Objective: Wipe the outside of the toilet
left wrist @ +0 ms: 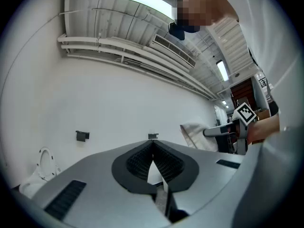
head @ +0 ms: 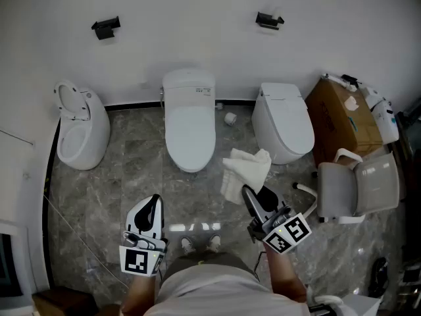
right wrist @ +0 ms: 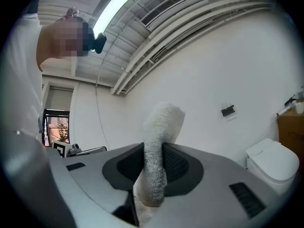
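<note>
The label on the lid of the middle toilet [head: 189, 120] is too small to read. In the right gripper view, the cloth [head: 247, 168] fills the gap between the fingers of the right gripper [head: 255, 196] and hides their inner faces. The picture's edge cuts off the cardboard box [right wrist: 290, 127] there. A dark object [head: 378, 275] on the floor is too dim to identify. The left gripper [left wrist: 153, 148] body hides the base of the left toilet [left wrist: 43, 163].

Cloth [right wrist: 159, 141] was fuzzy white terry, the toilet [head: 189, 133] smooth glossy white, the floor [head: 125, 173] polished grey marble-look tile, and the box [head: 337, 120] plain matt cardboard.
</note>
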A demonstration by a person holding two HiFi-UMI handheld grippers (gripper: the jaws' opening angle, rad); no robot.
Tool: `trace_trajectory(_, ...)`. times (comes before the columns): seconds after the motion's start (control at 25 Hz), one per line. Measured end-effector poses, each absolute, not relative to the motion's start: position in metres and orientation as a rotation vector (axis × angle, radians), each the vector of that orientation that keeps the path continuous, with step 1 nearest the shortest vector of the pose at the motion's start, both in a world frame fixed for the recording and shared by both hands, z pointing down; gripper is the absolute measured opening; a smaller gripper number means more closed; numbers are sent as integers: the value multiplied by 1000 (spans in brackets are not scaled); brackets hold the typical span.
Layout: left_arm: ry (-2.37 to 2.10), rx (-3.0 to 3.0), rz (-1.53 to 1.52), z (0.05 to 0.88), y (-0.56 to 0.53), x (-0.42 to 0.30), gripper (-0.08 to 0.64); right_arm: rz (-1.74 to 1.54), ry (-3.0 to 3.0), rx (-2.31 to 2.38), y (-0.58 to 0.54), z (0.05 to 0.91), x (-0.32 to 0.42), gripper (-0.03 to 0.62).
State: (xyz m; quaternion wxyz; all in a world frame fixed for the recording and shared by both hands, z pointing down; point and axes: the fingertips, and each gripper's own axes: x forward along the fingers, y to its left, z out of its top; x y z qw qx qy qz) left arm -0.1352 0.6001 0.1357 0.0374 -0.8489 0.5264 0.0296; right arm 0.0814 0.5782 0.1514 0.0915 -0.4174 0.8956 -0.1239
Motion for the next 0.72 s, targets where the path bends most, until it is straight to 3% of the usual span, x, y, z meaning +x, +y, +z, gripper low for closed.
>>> trace_trajectory(0.72, 1668, -2550, 84, 131, 586, -105, 18, -243, 2696, -1247, 551, 142, 126, 117)
